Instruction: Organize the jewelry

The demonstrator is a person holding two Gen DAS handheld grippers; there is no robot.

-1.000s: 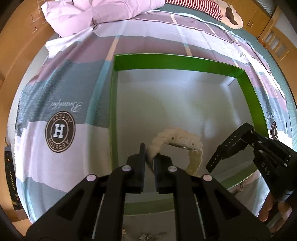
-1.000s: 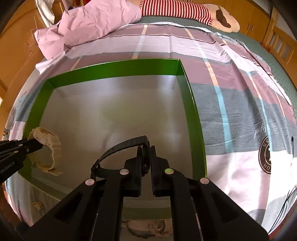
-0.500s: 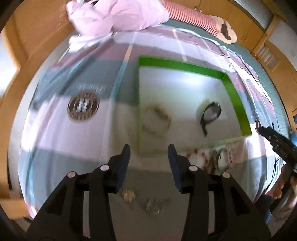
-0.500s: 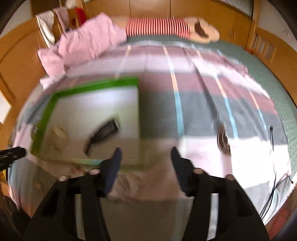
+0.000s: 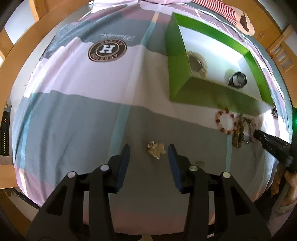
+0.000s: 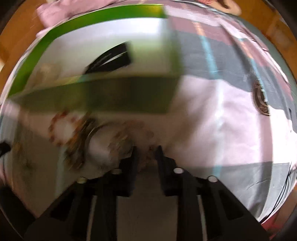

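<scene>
Ahead of your left gripper (image 5: 148, 150), at about one o'clock, stands the shallow green cardboard box with a white floor (image 5: 178, 61); its near wall rises between you and what lies inside. In it rest a cream-coloured wristwatch (image 5: 197, 63) near the left wall and a black wristwatch (image 5: 237, 80) to its right, well apart from each other. Just outside the box's near wall, at two o'clock, a red-and-white beaded bracelet (image 5: 224, 121) lies beside a heap of brownish beaded strands (image 5: 241, 129). Your left gripper is spread wide and holds nothing; a small pale gold trinket (image 5: 156, 147) sits on the cloth between its fingertips, touching neither. A second tiny piece (image 5: 199, 163) lies just beside the right-hand finger. Your right gripper (image 6: 146, 153) is seen through heavy blur: its jaws stand a little apart over the jewelry heap (image 6: 118, 137), and you cannot tell whether they touch or pinch anything there. From that view the black watch strap (image 6: 111, 59) shows at eleven o'clock inside the box. Everything rests on a bedspread in pink, grey and pale blue blocks (image 5: 74, 111) carrying a round brown emblem with an H (image 5: 107, 50). Wooden furniture (image 5: 18, 48) frames the bed, and a red-striped cushion (image 5: 220, 9) lies at the far end.
</scene>
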